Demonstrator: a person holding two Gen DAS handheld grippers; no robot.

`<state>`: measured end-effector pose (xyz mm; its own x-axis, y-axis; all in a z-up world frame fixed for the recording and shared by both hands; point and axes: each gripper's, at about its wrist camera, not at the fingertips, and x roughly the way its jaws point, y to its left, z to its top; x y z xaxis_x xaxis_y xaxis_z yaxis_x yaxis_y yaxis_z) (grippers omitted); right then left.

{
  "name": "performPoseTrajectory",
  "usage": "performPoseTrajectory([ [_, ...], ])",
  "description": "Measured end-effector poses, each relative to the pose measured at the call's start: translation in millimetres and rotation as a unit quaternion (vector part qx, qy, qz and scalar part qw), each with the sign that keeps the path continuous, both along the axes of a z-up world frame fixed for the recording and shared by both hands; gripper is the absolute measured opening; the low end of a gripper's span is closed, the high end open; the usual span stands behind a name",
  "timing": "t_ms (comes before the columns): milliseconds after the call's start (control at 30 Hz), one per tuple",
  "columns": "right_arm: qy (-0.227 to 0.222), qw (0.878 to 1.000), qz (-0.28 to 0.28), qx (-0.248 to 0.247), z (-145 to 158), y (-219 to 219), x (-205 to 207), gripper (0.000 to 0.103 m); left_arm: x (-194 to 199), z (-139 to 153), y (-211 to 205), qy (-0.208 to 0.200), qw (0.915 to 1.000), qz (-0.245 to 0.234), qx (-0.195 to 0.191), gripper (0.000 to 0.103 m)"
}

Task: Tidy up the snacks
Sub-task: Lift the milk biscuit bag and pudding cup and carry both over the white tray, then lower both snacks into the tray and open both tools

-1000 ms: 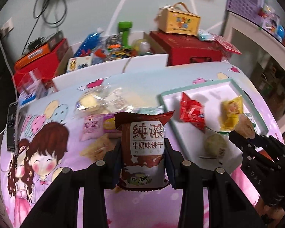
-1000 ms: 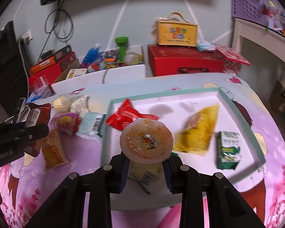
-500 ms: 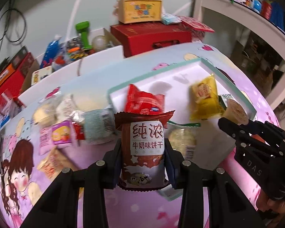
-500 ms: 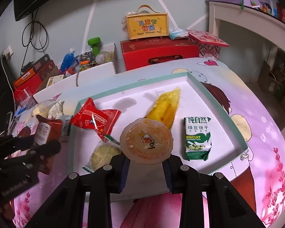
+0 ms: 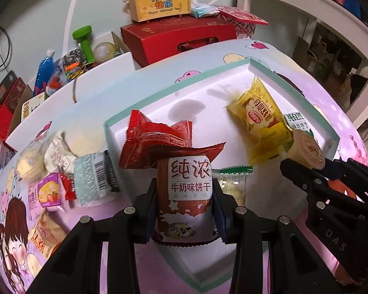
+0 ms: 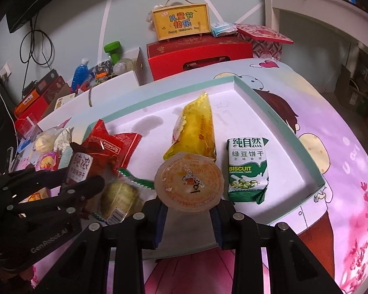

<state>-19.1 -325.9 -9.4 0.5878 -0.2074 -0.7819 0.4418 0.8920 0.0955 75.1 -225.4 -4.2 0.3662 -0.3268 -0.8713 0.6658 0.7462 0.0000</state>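
**Both tongs carry snacks over the tray**

The left tongs [image 5: 185,210] grip a brown biscuit pack [image 5: 187,193] upright between their pads, held above the near left corner of the tray [image 5: 292,83]. The right tongs [image 6: 189,216] are clamped on a round jelly cup [image 6: 189,181], its foil lid facing the camera, above the tray's near edge.

The white tray with a teal rim lies on the bench [image 6: 343,147], which wears a pink cartoon cloth. In the tray a red pack [image 5: 157,137] lies at the left, a yellow pack [image 6: 196,129] in the middle, and a green biscuit pack [image 6: 247,169] to its right, near the right wall. A greenish round cake in clear wrap [image 6: 120,197] lies at the near left, close under the left tongs.

Left of the tray, on the cloth, a loose pile of snacks [image 5: 61,171] waits: pale wrapped cakes, a pink pack, a white pack with a barcode.

Beyond the bench stand a red box [image 5: 179,39] and, on top of it, a yellow box with a handle [image 5: 160,2].
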Motion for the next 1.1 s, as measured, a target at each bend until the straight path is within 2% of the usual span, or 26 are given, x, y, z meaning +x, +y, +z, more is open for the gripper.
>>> performPoseTrajectory([
  [167, 0.004, 1.0, -0.004, -0.001, -1.4, -4.7, 1.5, 0.034, 0.3, -8.2, -5.1, 0.004, 0.9999, -0.004, 0.011, 0.041],
  [633, 0.022, 1.0, 0.016, -0.006, -9.4, 0.4, 13.1, 0.034, 2.9, -8.6, -8.5, 0.002, 0.9999, 0.004, 0.012, 0.043],
  [767, 0.025, 0.999, 0.018, -0.01, -8.7, 2.2, 12.9, 0.034, 1.6, -5.8, -8.5, 0.002, 0.9999, 0.005, 0.013, 0.056],
  [1100, 0.031, 0.999, 0.021, -0.024, -4.3, 5.0, 12.5, 0.035, -1.2, 7.3, -2.1, -0.009, 0.9998, 0.012, 0.016, 0.06],
])
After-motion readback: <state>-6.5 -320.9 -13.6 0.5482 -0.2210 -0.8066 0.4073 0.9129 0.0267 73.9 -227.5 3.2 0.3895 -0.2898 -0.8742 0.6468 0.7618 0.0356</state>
